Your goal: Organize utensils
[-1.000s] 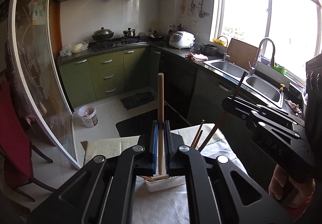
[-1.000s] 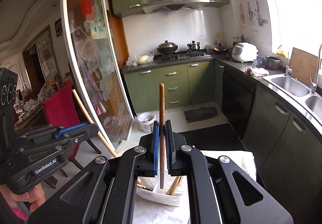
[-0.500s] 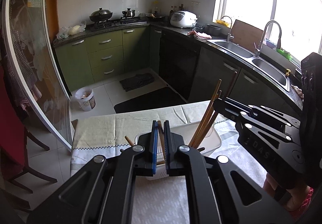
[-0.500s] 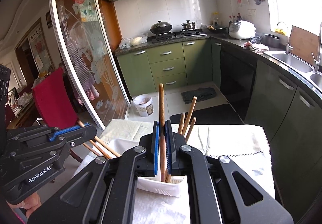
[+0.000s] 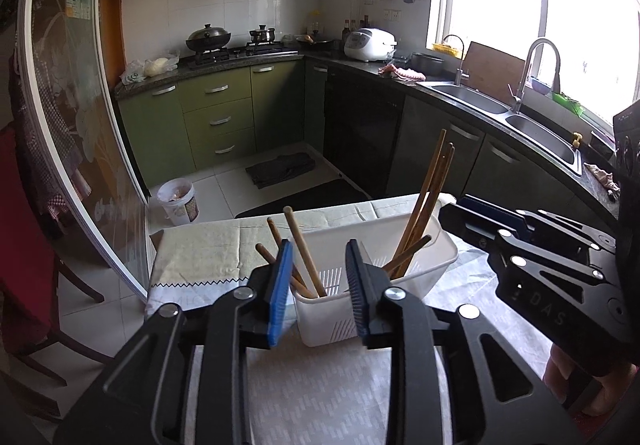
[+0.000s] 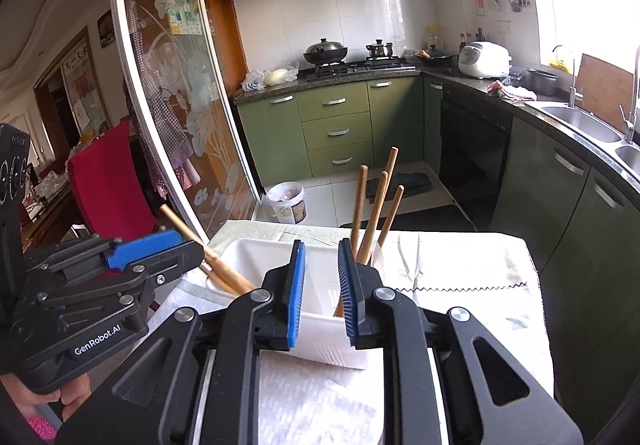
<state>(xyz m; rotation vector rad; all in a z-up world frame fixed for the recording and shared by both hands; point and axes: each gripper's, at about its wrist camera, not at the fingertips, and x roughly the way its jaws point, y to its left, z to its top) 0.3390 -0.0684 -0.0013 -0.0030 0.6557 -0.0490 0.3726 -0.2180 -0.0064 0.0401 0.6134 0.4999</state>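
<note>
A white plastic utensil basket (image 5: 404,245) stands on the cloth-covered table (image 5: 208,249); it also shows in the right wrist view (image 6: 256,249). Several wooden chopsticks lean in it: one bunch at its left end (image 5: 302,249) and one at its right end (image 5: 428,193). In the right wrist view these show as the left bunch (image 6: 188,233) and the right bunch (image 6: 376,205). My left gripper (image 5: 318,285) is open and empty just above the basket's left end. My right gripper (image 6: 320,285) is open and empty above the basket's right end.
The table's far edge drops to the tiled kitchen floor with a small bin (image 5: 178,201) and dark mats (image 5: 280,169). Green cabinets, a stove and a sink counter (image 5: 520,117) lie beyond. A glass sliding door (image 6: 168,93) and a red chair (image 6: 108,181) stand left.
Both grippers lowered toward the basket and opened. The chopstick each one held now stands in the basket.
</note>
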